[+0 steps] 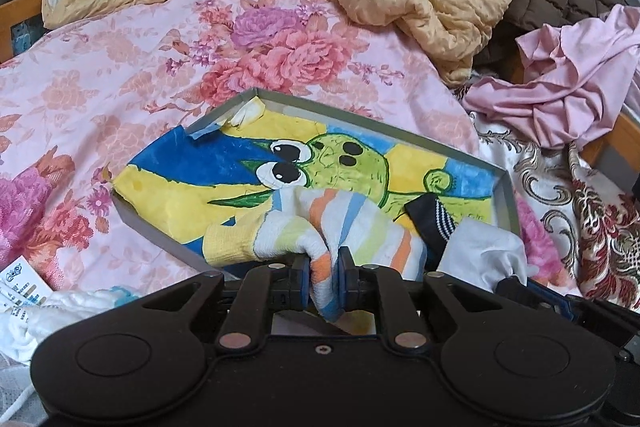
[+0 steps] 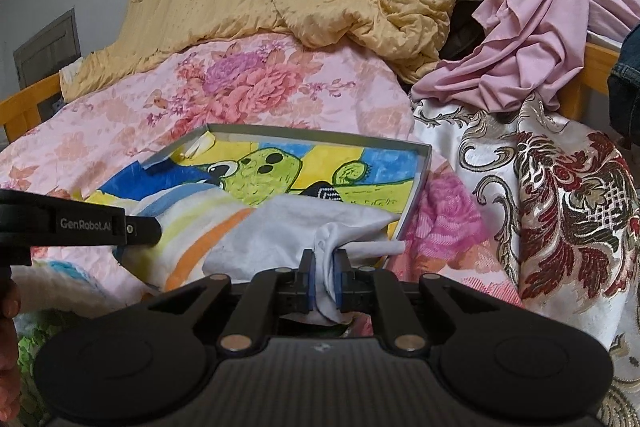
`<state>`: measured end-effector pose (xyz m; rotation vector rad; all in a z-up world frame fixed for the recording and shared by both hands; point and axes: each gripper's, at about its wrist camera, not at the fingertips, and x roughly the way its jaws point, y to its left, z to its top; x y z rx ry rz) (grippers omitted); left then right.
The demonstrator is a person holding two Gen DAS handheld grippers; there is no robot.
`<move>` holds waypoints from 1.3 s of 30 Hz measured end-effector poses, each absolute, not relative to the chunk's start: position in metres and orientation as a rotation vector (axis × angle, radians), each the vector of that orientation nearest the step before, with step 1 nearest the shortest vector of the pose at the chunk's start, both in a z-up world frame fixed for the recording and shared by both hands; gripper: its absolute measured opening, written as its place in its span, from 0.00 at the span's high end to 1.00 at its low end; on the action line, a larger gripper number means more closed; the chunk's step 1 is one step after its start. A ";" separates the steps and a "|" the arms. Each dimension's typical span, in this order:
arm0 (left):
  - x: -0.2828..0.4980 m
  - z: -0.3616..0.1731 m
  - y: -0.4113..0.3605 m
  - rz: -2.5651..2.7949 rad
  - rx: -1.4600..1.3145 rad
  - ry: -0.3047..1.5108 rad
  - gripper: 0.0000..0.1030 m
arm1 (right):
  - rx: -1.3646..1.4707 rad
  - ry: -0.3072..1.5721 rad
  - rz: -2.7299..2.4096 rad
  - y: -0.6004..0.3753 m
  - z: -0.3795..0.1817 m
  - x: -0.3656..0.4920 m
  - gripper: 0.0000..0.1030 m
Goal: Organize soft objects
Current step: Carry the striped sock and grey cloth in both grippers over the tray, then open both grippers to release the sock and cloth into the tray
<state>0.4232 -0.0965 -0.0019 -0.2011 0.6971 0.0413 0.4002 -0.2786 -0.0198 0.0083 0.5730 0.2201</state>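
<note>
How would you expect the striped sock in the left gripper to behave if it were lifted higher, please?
The striped sock would probably hang limp, since it already folds and drapes from the left gripper. It looks light, and its knit surface likely resists slipping.

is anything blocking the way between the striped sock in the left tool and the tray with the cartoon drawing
Nothing visible does. The left tool is shut on the striped sock, which already hangs over the tray. A dark sock lies inside and the right tool's white sock drapes the near edge, with bare drawing beyond.
</note>
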 end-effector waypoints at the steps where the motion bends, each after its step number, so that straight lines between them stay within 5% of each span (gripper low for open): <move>1: 0.423 -0.003 -0.096 0.041 -0.197 0.698 0.85 | 0.007 0.574 0.220 -0.279 -0.020 0.400 0.90; 12: 0.415 -0.006 -0.093 0.031 -0.175 0.702 0.79 | -0.019 0.571 0.214 -0.275 -0.019 0.396 0.84; 23: 0.401 0.000 -0.089 0.036 -0.153 0.695 0.66 | -0.023 0.542 0.207 -0.277 -0.011 0.386 0.59; 39: 0.342 0.040 -0.076 0.047 -0.130 0.581 0.24 | 0.034 0.410 0.205 -0.291 0.026 0.339 0.18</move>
